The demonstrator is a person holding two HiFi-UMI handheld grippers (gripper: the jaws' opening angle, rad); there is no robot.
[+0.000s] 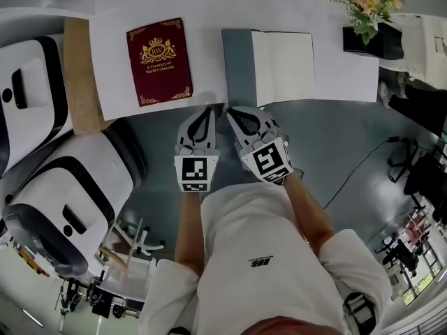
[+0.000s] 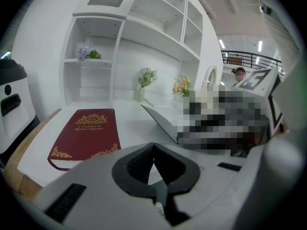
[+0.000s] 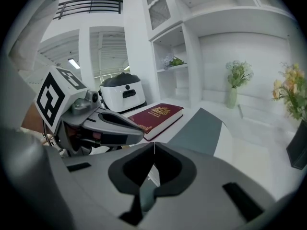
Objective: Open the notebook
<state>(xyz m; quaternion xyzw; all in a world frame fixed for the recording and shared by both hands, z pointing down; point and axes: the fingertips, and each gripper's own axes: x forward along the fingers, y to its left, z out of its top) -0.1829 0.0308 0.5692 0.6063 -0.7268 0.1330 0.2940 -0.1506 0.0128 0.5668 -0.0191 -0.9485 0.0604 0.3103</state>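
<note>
The notebook [image 1: 283, 68] lay open on the white tabletop [image 1: 209, 5], a blank white page facing up and its grey cover [image 1: 237, 65] turned out to the left of that page. Whether the cover rested fully flat could not be told.

Just in front of the notebook, at its near left corner and over the tabletop's edge, both tools pointed toward it side by side. The left tool [image 1: 207, 110] was clenched, its dark pads meeting at the tips with nothing between them, and it touched neither the notebook nor the tabletop. The right tool [image 1: 232, 112], closest to the grey cover, was clenched in the same way and held nothing. Each carried its marker cube, left [image 1: 195, 173] and right [image 1: 271, 160], on the side away from the notebook.

Left of the notebook, apart from it, a dark red book [image 1: 159, 61] with gold lettering lay closed on the tabletop. To the notebook's right stood a black pot [image 1: 363, 42] of yellow flowers [image 1: 363, 2]. Far left of the notebook, past the red book, white machines [image 1: 63, 201] with black trim stood beside the tabletop.
</note>
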